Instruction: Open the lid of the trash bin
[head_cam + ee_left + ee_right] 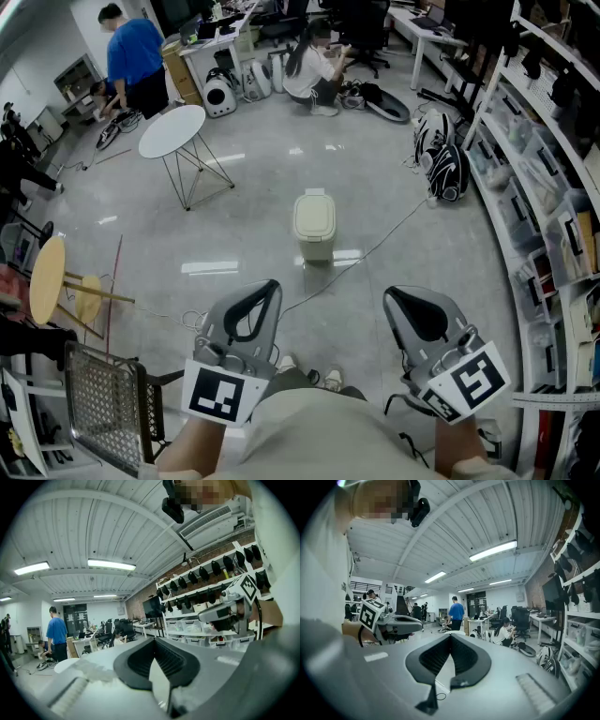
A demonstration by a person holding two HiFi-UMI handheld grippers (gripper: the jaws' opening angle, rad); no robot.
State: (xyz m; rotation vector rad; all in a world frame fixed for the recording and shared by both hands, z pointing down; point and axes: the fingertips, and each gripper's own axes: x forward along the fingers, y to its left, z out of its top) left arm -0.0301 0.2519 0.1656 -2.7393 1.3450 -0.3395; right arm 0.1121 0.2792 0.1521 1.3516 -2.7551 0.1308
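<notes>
A cream trash bin point(314, 225) stands on the grey floor ahead of me in the head view, its lid down. My left gripper point(273, 285) and right gripper point(388, 293) are held low near my body, well short of the bin and to either side of it. Both sets of jaws are closed tip to tip with nothing between them. The left gripper view shows its black pads point(140, 660) meeting and the right gripper point(229, 609) beside it. The right gripper view shows its pads point(464, 660) meeting and the left gripper point(389, 620). The bin is hidden in both gripper views.
A white round table point(172, 130) stands at the far left, a wooden stool point(49, 279) and a mesh chair point(103, 403) at the near left. Shelves point(553, 187) line the right, with a backpack point(448, 169) beside them. A cable point(375, 244) runs past the bin. People point(134, 56) are at the back.
</notes>
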